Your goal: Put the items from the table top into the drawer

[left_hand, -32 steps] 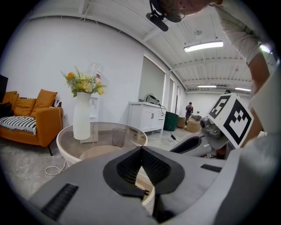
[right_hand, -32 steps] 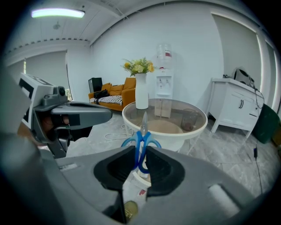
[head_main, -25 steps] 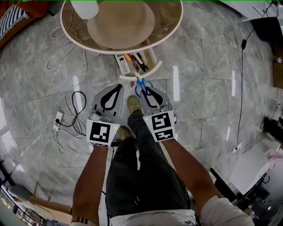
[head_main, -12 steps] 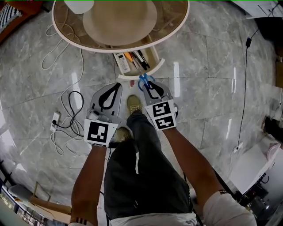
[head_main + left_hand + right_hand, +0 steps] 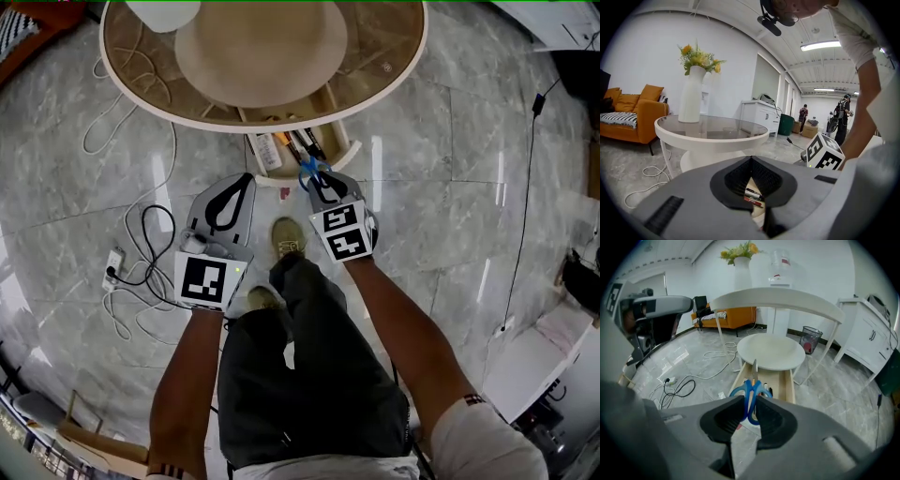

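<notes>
Right now the right gripper [image 5: 319,185] is clamped on blue plastic-handled scissors [image 5: 314,172]. Its pads squeeze the looped handles, w/ the steel blades closed & pointing fwd over the front edge of the open drawer [image 5: 351,150]. The drawer is a shallow wooden tray w/ a curved white front, pulled out from under the round table [image 5: 412,66], which has a smoked-glass top in a white rim. Slim pens & markers [image 5: 302,143] lie lengthwise inside. The left gripper [image 5: 247,178], jaws together w/ nothing btwn them, sits just beside the drawer's front-left corner, over the glossy grey marble floor [image 5: 450,216].
</notes>
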`<state>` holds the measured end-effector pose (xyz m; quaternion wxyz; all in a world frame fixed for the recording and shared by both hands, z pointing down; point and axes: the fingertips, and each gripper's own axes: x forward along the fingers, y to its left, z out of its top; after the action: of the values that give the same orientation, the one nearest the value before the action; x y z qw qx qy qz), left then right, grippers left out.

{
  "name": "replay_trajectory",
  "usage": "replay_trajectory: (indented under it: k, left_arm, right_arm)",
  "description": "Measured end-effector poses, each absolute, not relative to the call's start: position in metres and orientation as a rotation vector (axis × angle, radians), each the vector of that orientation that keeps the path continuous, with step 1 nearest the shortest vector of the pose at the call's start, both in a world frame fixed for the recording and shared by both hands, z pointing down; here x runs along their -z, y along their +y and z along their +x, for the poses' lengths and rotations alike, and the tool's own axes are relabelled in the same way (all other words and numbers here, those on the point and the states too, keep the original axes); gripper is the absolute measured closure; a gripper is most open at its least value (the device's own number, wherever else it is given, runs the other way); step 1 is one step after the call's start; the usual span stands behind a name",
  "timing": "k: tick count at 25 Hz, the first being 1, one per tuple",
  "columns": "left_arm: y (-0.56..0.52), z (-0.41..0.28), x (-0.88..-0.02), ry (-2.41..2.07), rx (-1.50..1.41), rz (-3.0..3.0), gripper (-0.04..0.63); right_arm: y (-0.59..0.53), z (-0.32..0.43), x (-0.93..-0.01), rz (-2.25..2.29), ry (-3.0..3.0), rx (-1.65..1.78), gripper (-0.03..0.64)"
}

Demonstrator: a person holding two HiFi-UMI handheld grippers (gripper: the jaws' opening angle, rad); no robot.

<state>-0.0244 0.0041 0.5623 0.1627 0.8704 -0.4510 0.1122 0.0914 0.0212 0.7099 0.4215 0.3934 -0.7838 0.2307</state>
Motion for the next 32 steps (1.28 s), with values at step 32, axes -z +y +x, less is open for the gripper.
replay_trajectory:
  k: [32]
  left_arm:
    - [-0.040, -0.029, -0.681, -1.242, -0.338, 2.492, 0.595]
  right_arm:
    - [-0.040, 0.080, -0.867, 0.755, -1.693, -0.637, 0.530]
